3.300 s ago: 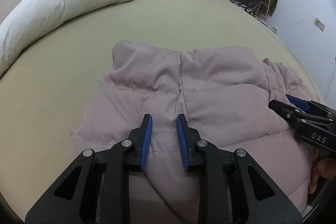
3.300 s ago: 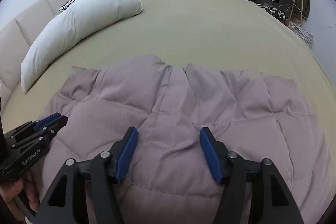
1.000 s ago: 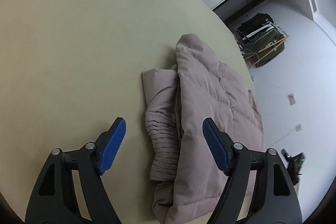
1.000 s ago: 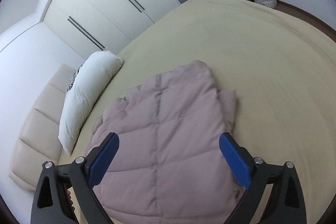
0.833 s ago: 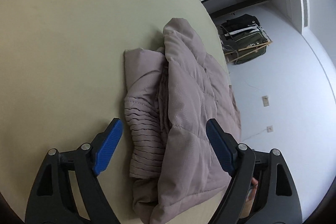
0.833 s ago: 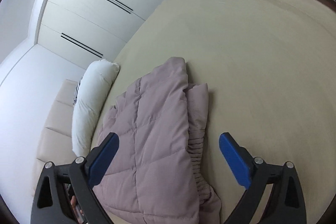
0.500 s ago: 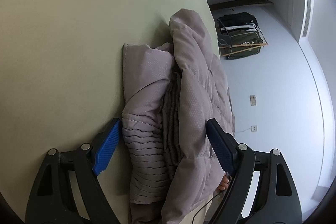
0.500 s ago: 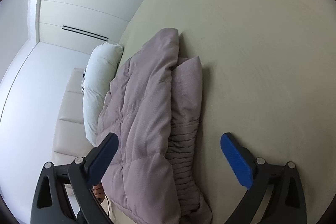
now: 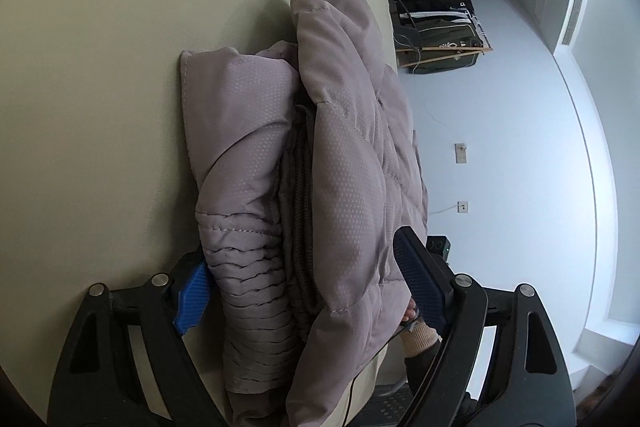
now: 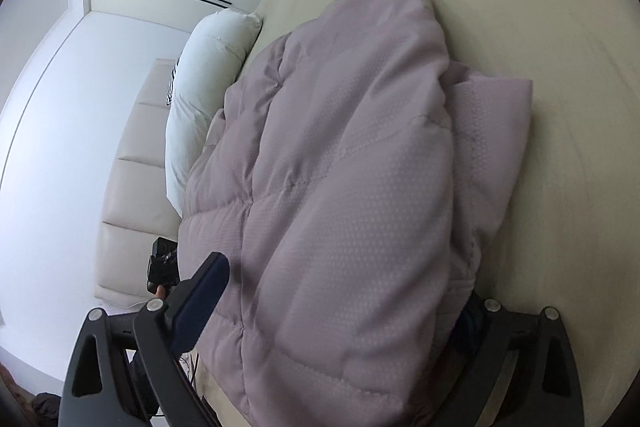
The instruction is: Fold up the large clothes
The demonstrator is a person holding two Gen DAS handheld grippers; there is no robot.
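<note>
On a beige bed (image 9: 100, 67), a folded mauve puffer jacket (image 9: 320, 187) lies bunched near its edge. The left gripper (image 9: 304, 283) and right gripper (image 10: 340, 311) each straddle the bundle, jaws spread wide, released. A white pillow (image 10: 208, 75) lies just beyond the jacket, against a padded headboard (image 10: 132, 155). A clothes rack (image 9: 436, 27) stands far right.

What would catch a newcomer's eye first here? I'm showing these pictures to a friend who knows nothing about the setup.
The folded, quilted mauve puffer jacket fills both views, lying on the beige bed. The left gripper and the right gripper each straddle one end of it, blue pads wide open. In the right wrist view a long white pillow lies behind it, by the cream padded headboard.
</note>
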